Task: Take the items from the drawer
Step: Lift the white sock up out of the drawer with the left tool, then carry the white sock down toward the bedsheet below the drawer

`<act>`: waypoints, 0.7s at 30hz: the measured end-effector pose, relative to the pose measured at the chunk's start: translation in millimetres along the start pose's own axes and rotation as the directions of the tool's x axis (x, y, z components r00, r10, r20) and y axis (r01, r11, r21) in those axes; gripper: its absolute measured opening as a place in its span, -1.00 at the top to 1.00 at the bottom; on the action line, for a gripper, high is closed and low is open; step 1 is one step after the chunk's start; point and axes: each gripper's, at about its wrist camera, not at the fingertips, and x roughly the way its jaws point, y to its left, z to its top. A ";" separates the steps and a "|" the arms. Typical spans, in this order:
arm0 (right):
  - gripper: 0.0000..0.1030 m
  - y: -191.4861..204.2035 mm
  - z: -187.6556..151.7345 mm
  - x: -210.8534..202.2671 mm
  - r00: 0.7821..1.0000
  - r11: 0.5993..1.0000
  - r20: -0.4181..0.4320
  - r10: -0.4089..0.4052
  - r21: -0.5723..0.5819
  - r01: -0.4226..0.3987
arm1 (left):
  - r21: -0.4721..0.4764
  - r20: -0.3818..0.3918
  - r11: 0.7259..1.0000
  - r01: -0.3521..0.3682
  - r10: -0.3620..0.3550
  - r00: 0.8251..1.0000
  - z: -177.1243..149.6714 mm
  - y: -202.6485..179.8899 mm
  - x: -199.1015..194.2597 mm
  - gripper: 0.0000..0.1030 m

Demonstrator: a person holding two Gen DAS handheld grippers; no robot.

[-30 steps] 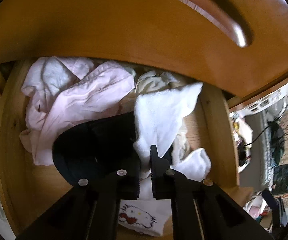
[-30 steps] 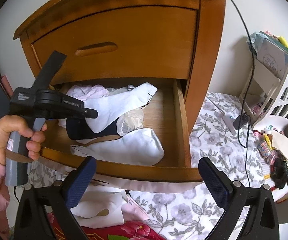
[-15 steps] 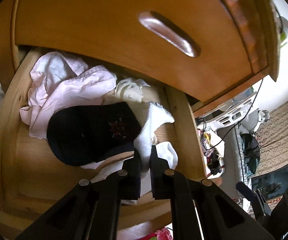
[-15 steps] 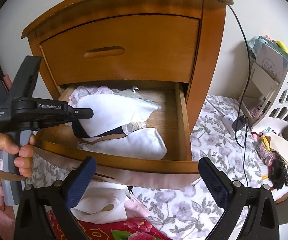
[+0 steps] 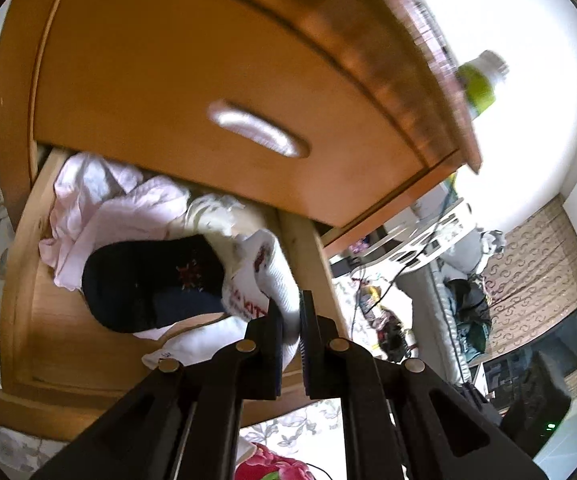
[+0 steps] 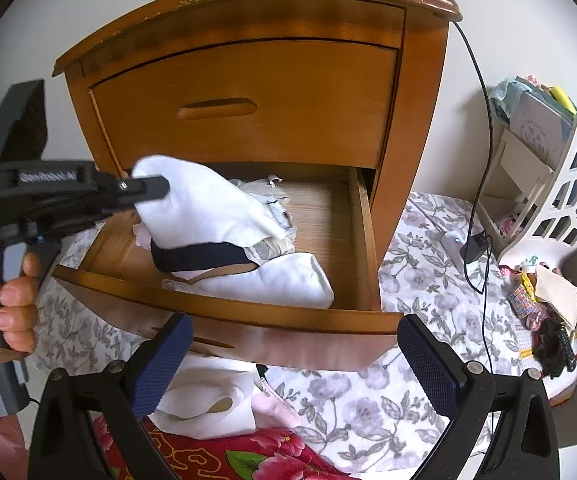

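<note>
While the lower drawer (image 6: 224, 312) of the wooden nightstand (image 6: 248, 80) is pulled out, its upper drawer front (image 6: 244, 104) is seen shut above it. Floral bedding (image 6: 428, 248) is spread beside and below the cabinet, with a white openwork rack (image 6: 544, 184) off to the right. Inside the drawer, a pink garment (image 5: 100, 208) is bunched at the back left, a dark navy cap (image 5: 148, 284) lies in the middle, and a white folded piece (image 6: 288, 280) rests near the front wall. A white sock (image 6: 204, 204) is pinched in the left gripper (image 5: 291, 312), jaws closed tight on the fabric; it is held lifted above the drawer contents, its free end hanging toward the cap. Red print is visible on the sock in the left wrist view. The left gripper handle is gripped by a hand (image 6: 8, 300) at the left edge. The right gripper (image 6: 294, 364) is held in front of the drawer front, jaws spread wide, nothing between the blue pads (image 6: 428, 368). White cloth (image 6: 204, 400) lies below, on red flowered fabric (image 6: 272, 452). A green-labelled bottle (image 5: 480, 84) stands on the nightstand top.
</note>
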 end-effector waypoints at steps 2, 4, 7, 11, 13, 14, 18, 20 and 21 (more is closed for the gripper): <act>-1.00 0.8 -0.4 -3.3 1.000 1.000 0.004 0.000 -0.001 0.000 | 0.011 0.025 1.000 0.013 -0.013 1.000 0.5 -4.5 -10.1 0.86; -1.00 1.7 -0.9 -6.6 1.000 1.000 0.008 -0.002 -0.001 0.002 | 0.020 0.049 1.000 0.023 -0.024 0.998 -0.3 -10.3 -21.8 0.87; -1.00 3.6 -1.1 -12.1 1.000 1.000 0.016 -0.002 -0.003 0.002 | 0.033 0.082 0.999 0.038 -0.041 0.996 -3.3 -19.1 -40.5 0.86; -1.00 6.5 -2.3 -18.4 1.000 1.000 0.025 -0.002 -0.009 0.002 | 0.055 0.130 0.997 0.051 -0.058 0.990 -7.3 -29.9 -65.1 0.87; -1.00 8.8 -3.5 -22.9 0.999 1.000 0.032 -0.001 -0.013 0.002 | 0.068 0.155 0.996 0.055 -0.065 0.986 -9.6 -35.3 -78.4 0.86; -1.00 9.7 -3.8 -25.0 0.999 1.000 0.035 -0.001 -0.014 0.002 | 0.075 0.166 0.996 0.056 -0.068 0.984 -10.7 -38.0 -84.6 0.86; -1.00 13.5 -6.0 -35.0 0.999 1.000 0.050 -0.003 -0.016 0.003 | 0.103 0.212 0.993 0.064 -0.084 0.974 -15.7 -48.3 -109.9 0.86; -1.00 15.8 -7.4 -40.1 0.998 1.000 0.058 -0.002 -0.020 0.003 | 0.114 0.229 0.991 0.066 -0.091 0.969 -18.1 -52.0 -120.3 0.86; -1.00 17.0 -8.1 -43.0 0.998 1.000 0.062 -0.002 -0.022 0.003 | 0.120 0.237 0.991 0.066 -0.093 0.967 -20.1 -54.0 -126.1 0.86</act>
